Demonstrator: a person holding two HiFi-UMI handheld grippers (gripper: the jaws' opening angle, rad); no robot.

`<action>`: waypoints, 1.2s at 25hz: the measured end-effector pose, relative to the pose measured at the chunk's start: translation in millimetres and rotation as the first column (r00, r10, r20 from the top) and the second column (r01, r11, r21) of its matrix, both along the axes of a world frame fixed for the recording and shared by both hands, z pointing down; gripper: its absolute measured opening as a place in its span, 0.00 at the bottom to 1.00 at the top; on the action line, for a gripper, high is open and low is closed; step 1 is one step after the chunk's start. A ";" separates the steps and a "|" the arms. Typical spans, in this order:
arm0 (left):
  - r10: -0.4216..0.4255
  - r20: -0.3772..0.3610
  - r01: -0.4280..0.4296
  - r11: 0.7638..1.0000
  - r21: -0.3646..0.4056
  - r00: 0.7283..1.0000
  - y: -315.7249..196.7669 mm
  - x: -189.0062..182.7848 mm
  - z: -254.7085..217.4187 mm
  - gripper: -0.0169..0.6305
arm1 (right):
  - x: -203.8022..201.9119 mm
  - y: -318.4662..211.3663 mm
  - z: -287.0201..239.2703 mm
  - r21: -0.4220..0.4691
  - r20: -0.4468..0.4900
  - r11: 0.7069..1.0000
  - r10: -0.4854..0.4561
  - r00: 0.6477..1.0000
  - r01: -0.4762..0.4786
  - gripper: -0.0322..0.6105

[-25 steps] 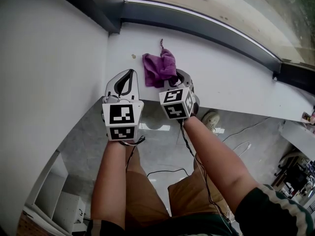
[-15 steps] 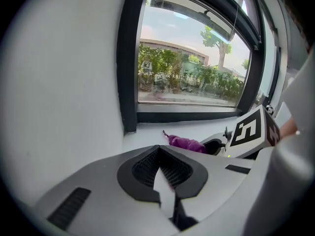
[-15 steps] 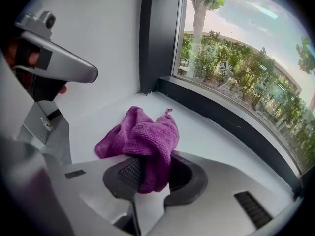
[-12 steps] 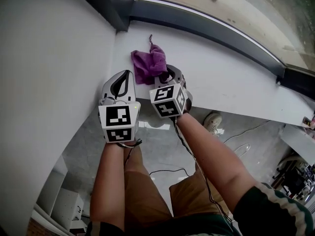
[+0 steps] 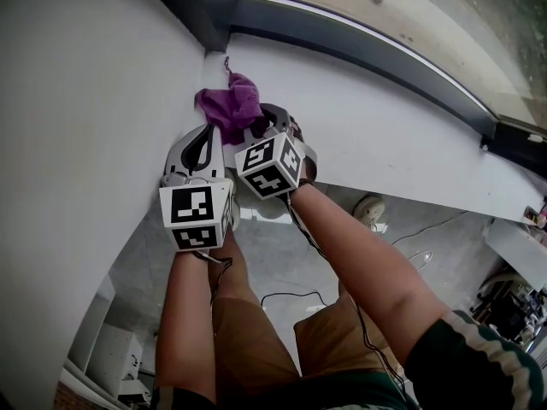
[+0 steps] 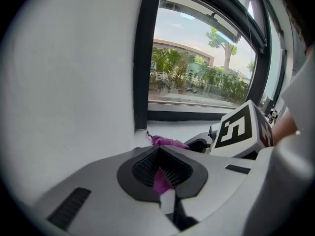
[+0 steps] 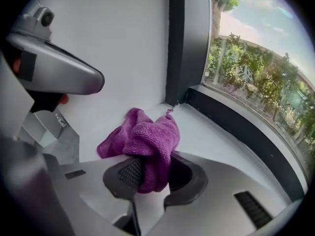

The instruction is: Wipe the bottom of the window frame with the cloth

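The right tool [image 5: 253,131] hides the cloth's [image 5: 227,102] near end.

Tight corner! The white wall [image 5: 85,101] shut off everything left of my right tongs [image 5: 256,125], and the purple cloth [image 5: 229,105] clamped in them filled the gap to the dark frame upright [image 5: 192,7]. The bottom rail [image 5: 359,45] barred the sill's [image 5: 385,135] far edge. My left tongs [image 5: 208,133], jaws together, crowded in just beside, against the wall. Open sill ran rightward along the rail.
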State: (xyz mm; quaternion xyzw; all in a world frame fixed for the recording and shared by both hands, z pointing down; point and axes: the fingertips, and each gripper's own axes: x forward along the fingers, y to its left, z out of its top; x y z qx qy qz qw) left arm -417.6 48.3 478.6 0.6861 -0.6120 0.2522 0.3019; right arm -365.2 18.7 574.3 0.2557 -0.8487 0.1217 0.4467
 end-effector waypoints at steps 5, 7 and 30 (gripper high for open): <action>-0.004 0.000 0.004 1.000 -0.002 1.000 -2.4 -0.2 2.4 0.04 | -5.2 -0.1 1.3 -0.004 0.021 0.998 -0.058 0.998 0.058 0.21; -0.005 0.000 0.005 1.000 -0.002 1.000 -2.9 -1.0 3.8 0.04 | -5.3 0.0 1.6 -0.009 0.031 0.998 -0.067 0.997 0.067 0.21; 0.113 0.007 -0.113 0.994 0.006 0.994 -4.8 42.1 -23.0 0.04 | 25.6 1.1 -72.4 -0.051 0.165 0.997 -0.054 0.985 0.063 0.21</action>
